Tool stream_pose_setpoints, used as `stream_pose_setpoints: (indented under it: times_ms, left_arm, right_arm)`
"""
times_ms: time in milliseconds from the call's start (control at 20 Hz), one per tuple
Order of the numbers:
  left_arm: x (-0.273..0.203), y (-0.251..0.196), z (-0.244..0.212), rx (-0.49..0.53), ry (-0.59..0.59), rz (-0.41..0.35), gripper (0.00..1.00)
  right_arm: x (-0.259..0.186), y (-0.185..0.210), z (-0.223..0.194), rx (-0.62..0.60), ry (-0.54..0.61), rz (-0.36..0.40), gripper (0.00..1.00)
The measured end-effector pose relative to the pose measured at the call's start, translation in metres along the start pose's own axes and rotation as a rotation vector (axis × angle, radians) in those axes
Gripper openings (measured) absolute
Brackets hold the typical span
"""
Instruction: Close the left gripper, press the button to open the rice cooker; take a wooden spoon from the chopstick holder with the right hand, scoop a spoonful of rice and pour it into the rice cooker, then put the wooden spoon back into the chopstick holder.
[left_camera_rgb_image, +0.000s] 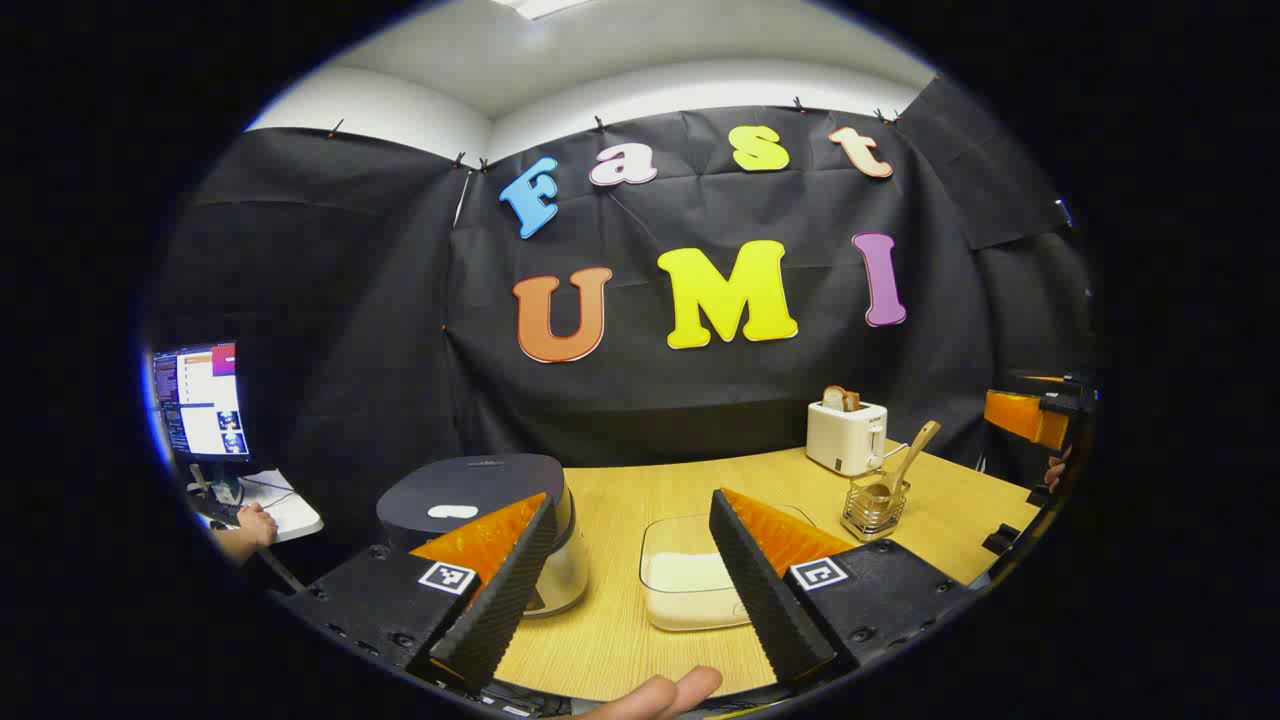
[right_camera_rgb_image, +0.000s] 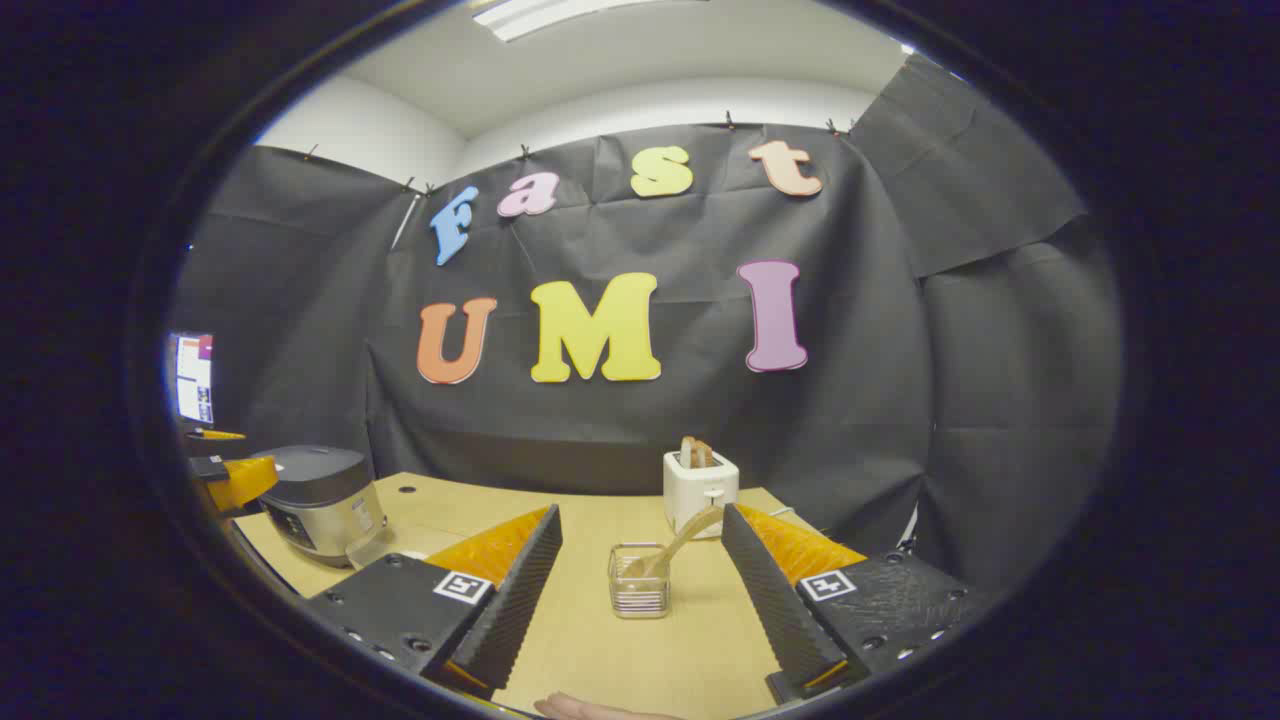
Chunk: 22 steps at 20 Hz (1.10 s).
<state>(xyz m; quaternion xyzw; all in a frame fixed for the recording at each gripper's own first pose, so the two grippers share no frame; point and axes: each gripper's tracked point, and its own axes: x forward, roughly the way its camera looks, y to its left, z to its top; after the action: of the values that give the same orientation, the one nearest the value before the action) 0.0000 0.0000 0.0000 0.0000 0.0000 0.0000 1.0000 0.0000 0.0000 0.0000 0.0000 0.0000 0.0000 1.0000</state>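
While half-hidden, rice cooker (left_camera_rgb_image: 480, 500) behind fingers (left_camera_rgb_image: 500, 590).

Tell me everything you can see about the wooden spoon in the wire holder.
The light wooden spoon stands in the small wire chopstick holder on the pale wooden table. Its bowl end sits down inside the basket; its slim handle leans up and to the right over the rim, towards the white toaster behind it. No gripper touches it. In the left gripper view it leans the same way.
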Motion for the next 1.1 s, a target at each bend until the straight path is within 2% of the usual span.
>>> stream_pose_setpoints:
  times_ms: [50, 150, 300, 800, 1100]
  left_arm:
    - [0.001, -0.003, -0.007, 0.003, 0.017, -0.015, 0.98]
    - [0.001, 0.006, -0.015, 0.014, 0.034, 0.023, 0.98]
    - [0.003, 0.008, -0.016, 0.023, 0.039, 0.032, 0.97]
    - [0.005, 0.018, -0.016, -0.030, 0.050, 0.053, 0.94]
    - [0.008, 0.044, -0.006, 0.017, 0.049, 0.111, 0.71]
  right_arm:
    - [-0.004, -0.002, -0.006, -0.025, -0.001, 0.006, 0.96]
    - [-0.007, -0.008, -0.009, -0.079, 0.017, -0.003, 0.96]
    - [-0.012, -0.016, 0.006, -0.135, -0.035, -0.033, 0.96]
    - [-0.013, -0.028, 0.006, -0.117, -0.029, -0.049, 0.95]
    - [-0.009, -0.031, 0.004, -0.101, -0.022, -0.036, 0.95]
